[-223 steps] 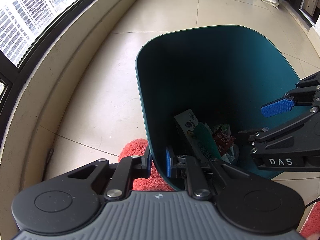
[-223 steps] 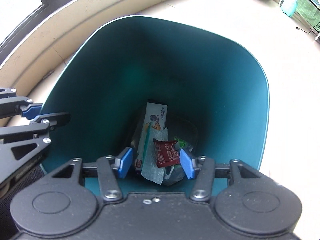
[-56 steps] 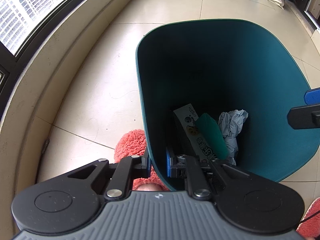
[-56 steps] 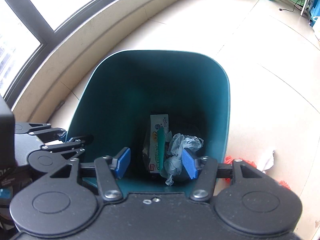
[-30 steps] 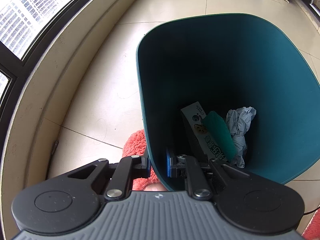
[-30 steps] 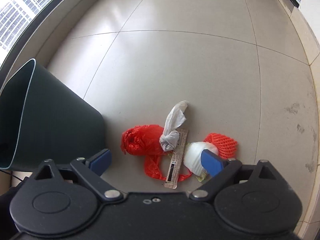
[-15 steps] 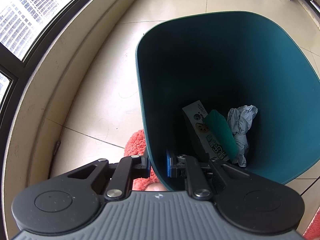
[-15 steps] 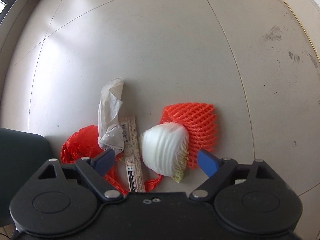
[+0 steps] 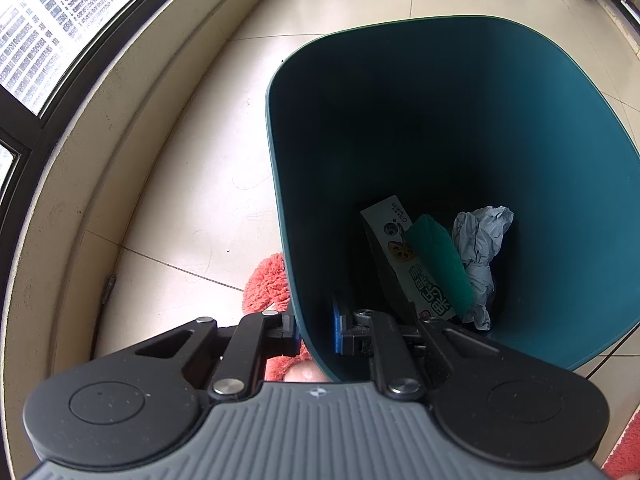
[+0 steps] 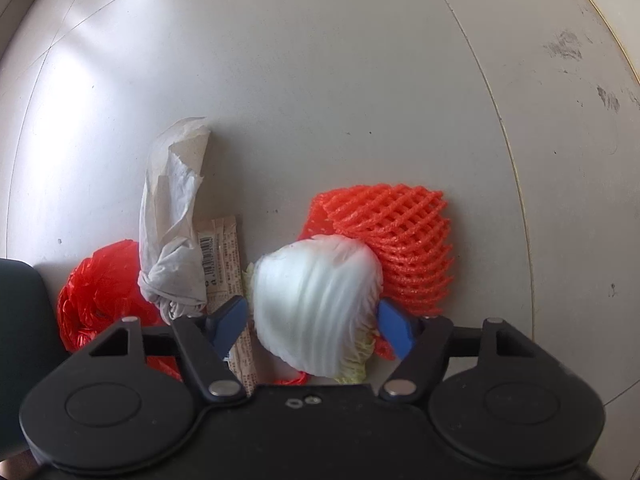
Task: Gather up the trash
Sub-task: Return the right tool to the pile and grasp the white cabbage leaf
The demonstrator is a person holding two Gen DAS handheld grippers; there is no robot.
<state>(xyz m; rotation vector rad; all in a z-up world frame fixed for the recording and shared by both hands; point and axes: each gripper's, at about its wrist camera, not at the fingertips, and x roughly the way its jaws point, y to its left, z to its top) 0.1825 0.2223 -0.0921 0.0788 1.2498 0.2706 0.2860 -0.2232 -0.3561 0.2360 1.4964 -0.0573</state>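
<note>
The teal bin (image 9: 460, 120) stands open at the top, its upper hollow clear; a printed carton (image 9: 404, 256), a green card (image 9: 436, 264) and crumpled grey paper (image 9: 480, 248) crowd its bottom. The left gripper (image 9: 316, 328) clamps the bin's near rim, blocking that edge. Beside the bin, litter is packed tight: the closing jaws of the right gripper (image 10: 312, 320) straddle a cabbage piece (image 10: 316, 304), hemmed by orange foam netting (image 10: 400, 248), a wrapper (image 10: 224, 264), twisted tissue (image 10: 172, 240) and a red bag (image 10: 100, 284). Beyond them the floor (image 10: 320, 80) lies open.

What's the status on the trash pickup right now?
Left gripper clamped on bin rim. Right gripper closing around cabbage piece. Nothing blocking.
</note>
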